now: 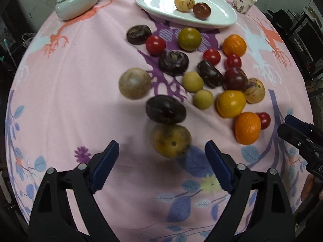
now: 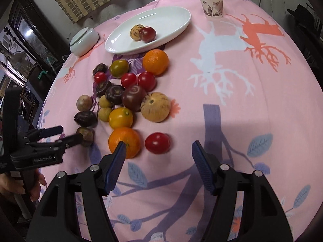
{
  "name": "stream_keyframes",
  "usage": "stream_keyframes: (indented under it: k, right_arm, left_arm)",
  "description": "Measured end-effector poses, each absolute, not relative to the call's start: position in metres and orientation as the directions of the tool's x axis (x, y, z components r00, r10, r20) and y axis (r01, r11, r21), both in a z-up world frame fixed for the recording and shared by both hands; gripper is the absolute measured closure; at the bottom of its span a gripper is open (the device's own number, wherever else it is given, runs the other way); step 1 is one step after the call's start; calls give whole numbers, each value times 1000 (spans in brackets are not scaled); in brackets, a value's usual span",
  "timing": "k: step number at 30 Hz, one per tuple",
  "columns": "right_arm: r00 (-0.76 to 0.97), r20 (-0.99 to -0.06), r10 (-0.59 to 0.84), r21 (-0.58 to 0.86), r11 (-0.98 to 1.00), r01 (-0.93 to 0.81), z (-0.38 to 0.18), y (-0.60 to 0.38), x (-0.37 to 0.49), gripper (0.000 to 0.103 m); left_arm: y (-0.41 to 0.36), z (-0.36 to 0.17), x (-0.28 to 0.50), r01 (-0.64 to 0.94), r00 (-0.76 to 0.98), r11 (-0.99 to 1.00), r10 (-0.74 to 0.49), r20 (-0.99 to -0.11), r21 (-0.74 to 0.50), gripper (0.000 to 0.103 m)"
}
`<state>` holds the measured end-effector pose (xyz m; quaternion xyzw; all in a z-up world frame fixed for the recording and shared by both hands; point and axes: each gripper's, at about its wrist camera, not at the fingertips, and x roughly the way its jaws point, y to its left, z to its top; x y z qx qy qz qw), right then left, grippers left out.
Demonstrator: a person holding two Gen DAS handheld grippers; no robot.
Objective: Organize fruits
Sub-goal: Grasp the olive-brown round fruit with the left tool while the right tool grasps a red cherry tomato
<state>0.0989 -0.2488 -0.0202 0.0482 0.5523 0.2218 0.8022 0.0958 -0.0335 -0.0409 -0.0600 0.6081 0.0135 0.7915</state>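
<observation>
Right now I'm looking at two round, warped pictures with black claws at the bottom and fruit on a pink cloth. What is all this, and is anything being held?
No robot here: a person holds a two-fingered black clamp with blue pads in each hand. Each clamp carries a wide-angle camera looking along its fingers, hence the bending. One picture comes from the left gripper, the other from the right gripper; each also shows the other at its edge. On the pink patterned tablecloth lie loose fruits: oranges, red tomatoes, dark purple and yellowish ones. A white oval plate holds two fruits already. Behind stand a paper cup and a pale lidded jar. Both clamps are open and hold nothing; a yellow-brown fruit lies just ahead of the left one.
</observation>
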Motion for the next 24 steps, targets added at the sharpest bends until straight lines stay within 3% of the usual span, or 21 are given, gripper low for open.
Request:
stream_keyframes:
  k: [3, 5, 9, 11, 15, 18, 22, 24]
  right_arm:
    - [297, -861, 414, 327, 896, -300, -17, -252, 94, 35]
    - [300, -859, 415, 327, 895, -302, -15, -253, 91, 35]
    - [301, -867, 398, 309, 902, -302, -16, -256, 83, 35]
    - [301, -870, 390, 299, 904, -307, -16, -258, 78, 35]
    - [297, -879, 373, 266, 901, -342, -17, -255, 75, 35]
    - [337, -892, 301, 152, 902, -404, -20, -241, 78, 35]
    - [350, -903, 251, 56, 874, -483, -32, -220, 87, 54]
    - [311, -917, 249, 65, 865, -498, -42, -212, 94, 56]
  left_arm:
    - [-42, -45, 95, -58, 268, 996, -48, -962, -66, 18]
    - [-46, -48, 97, -42, 267, 998, -40, -963, -54, 27]
    - [-46, -56, 105, -62, 250, 996, -39, -968, -56, 36]
    - [-48, -60, 107, -56, 239, 997, -43, -970, -58, 63]
    - [-44, -58, 106, -61, 256, 996, -54, -965, -72, 63]
    - [-37, -58, 102, -81, 242, 991, -82, -967, -104, 63]
    - [-29, -60, 96, -81, 237, 989, -98, -967, -120, 63]
    - [-26, -60, 96, -86, 238, 988, -103, -966, -127, 63]
